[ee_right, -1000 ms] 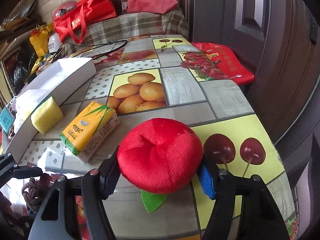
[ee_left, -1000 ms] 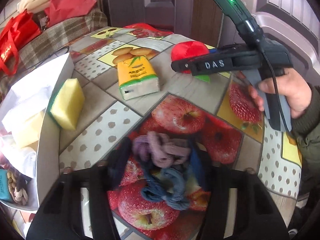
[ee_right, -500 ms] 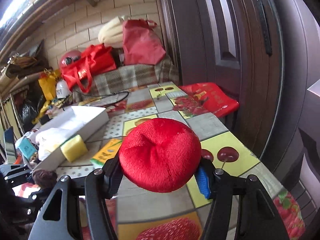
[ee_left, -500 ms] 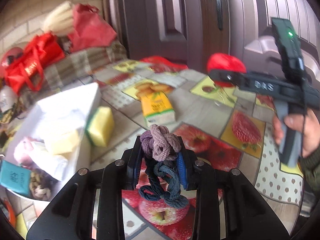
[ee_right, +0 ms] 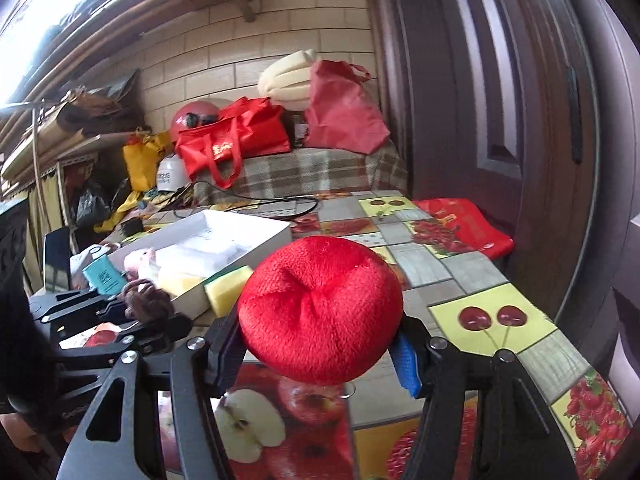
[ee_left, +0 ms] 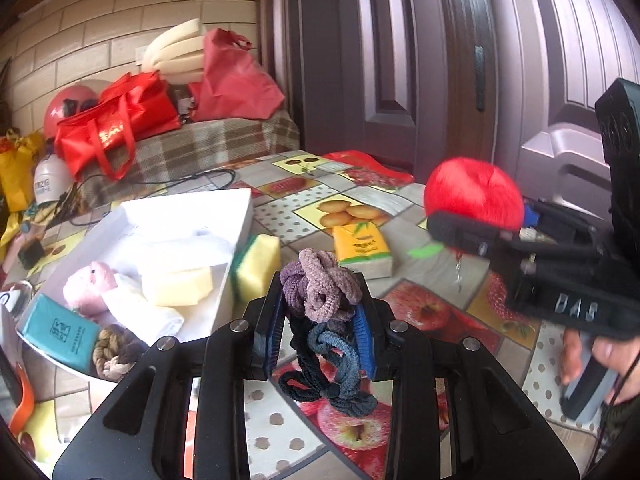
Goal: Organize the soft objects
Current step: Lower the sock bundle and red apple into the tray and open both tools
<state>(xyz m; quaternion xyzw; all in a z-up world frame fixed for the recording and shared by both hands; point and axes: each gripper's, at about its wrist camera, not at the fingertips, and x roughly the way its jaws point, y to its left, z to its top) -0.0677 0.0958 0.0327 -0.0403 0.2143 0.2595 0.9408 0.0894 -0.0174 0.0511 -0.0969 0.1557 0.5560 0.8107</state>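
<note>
My left gripper (ee_left: 320, 332) is shut on a bundle of hair ties (ee_left: 320, 292), mauve on top and blue below, held above the fruit-print table (ee_left: 420, 312). My right gripper (ee_right: 320, 356) is shut on a red plush apple (ee_right: 320, 312), also held off the table; the apple shows in the left wrist view (ee_left: 474, 196) at the right. A white box (ee_left: 240, 216) holding soft items lies to the left. A yellow sponge (ee_left: 256, 260) leans against its side, and a yellow tissue pack (ee_left: 362, 248) lies beyond.
The box holds a pink plush (ee_left: 86, 288), a pale foam block (ee_left: 176, 286), a teal packet (ee_left: 60, 332) and a braided rope piece (ee_left: 116, 352). Red bags (ee_left: 116, 124) sit on a plaid bench behind. A dark door (ee_left: 380, 60) stands behind the table.
Both grippers have lifted their loads from the table. The hair ties and red apple now hang higher, and both views tilt up toward the wall and box.
</note>
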